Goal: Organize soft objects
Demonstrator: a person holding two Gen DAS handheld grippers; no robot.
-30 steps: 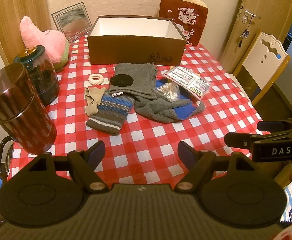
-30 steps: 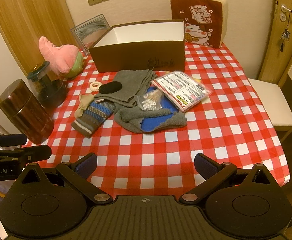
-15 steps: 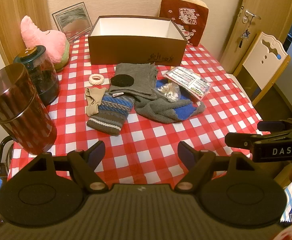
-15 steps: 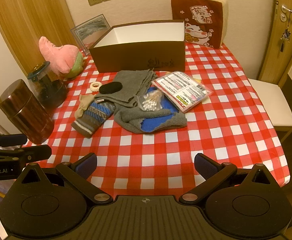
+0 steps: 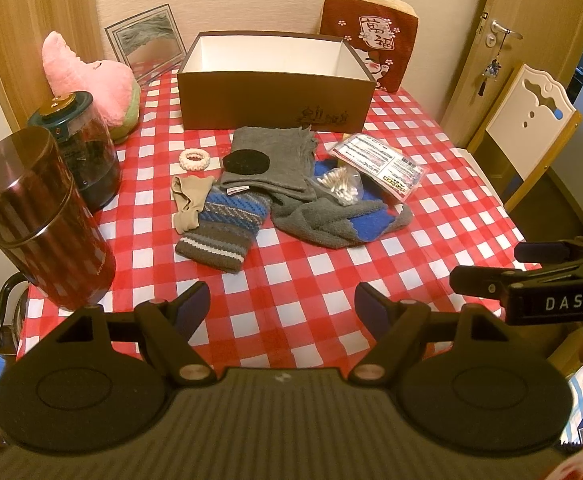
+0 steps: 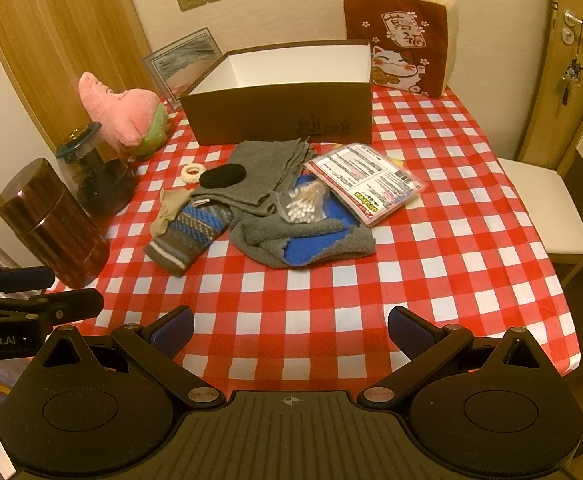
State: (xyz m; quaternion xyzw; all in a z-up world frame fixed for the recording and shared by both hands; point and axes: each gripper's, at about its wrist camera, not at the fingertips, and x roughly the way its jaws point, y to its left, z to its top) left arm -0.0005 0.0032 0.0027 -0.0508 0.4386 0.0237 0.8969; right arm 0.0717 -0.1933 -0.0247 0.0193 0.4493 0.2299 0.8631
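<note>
1 box (image 5: 275, 96), 2 jars (image 5: 43, 220)

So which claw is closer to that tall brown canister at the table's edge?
Left. The left claw hangs open just beside the brown canister, at the table's near left corner. The right claw, also open, sits further along the near edge, past the left one.

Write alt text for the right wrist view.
An open, empty right claw hovers over a red-checked table where socks, grey cloths and packets lie piled before an open brown box. The left claw shows at far left.
</note>
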